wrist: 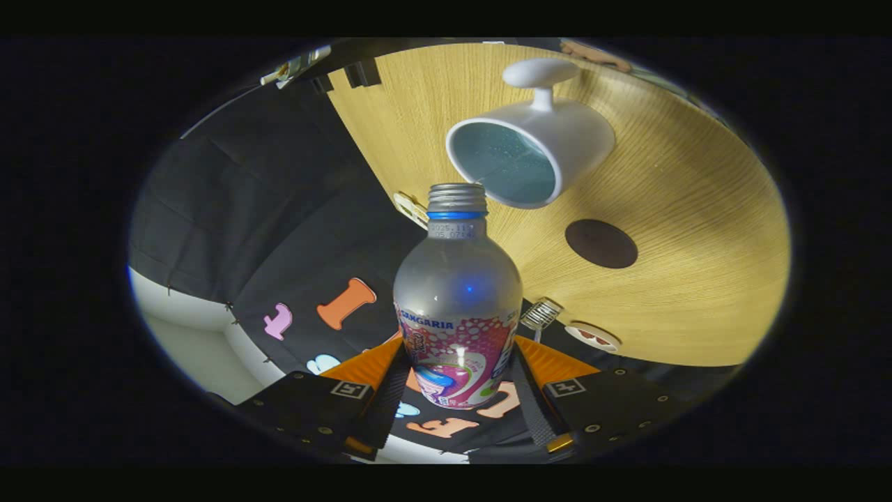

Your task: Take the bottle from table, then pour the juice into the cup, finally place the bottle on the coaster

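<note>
Hand-held gripper (456,390) clamps the rounded metal bottle (457,307) (ribbed cap), near a glossy cup (536,150).

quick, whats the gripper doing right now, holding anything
Gripper: shut on the juice bottle, one jaw pressed on each side of its labelled lower body, capped neck pointing toward the white cup.

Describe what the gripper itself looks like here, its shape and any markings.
The gripper has two flat, blocky arms that taper forward into ribbed inner pads. Each arm carries a small square white tag with a black pattern and a row of round rivets or screws. The jaws stand on either side of the bottle.
</note>
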`<state>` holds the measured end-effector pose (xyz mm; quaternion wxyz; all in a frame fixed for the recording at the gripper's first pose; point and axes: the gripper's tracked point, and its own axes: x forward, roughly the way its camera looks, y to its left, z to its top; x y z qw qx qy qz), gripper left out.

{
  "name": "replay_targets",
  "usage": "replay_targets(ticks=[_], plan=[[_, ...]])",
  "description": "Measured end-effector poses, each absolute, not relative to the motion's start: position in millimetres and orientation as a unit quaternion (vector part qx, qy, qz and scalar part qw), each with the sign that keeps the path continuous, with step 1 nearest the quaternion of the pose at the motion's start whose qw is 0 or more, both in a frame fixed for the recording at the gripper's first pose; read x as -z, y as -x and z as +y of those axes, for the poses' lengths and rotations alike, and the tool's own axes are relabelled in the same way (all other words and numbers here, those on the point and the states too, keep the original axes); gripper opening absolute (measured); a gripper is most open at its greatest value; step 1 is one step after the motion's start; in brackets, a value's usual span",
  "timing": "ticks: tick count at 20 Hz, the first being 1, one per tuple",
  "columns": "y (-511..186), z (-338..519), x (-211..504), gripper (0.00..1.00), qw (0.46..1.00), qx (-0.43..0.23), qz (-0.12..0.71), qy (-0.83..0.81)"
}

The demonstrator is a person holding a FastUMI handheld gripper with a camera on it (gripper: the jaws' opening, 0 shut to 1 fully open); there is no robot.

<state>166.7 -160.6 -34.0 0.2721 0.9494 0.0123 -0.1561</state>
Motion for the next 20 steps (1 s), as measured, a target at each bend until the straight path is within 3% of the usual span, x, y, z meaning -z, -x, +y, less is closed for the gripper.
replay_targets(ticks=[14,20], plan=[[-167,-160,39,0.76,0.276,0.166,0.015,-0.947],[-164,-146,57,0.76,0.398,0.18,0.044,-0.898]])
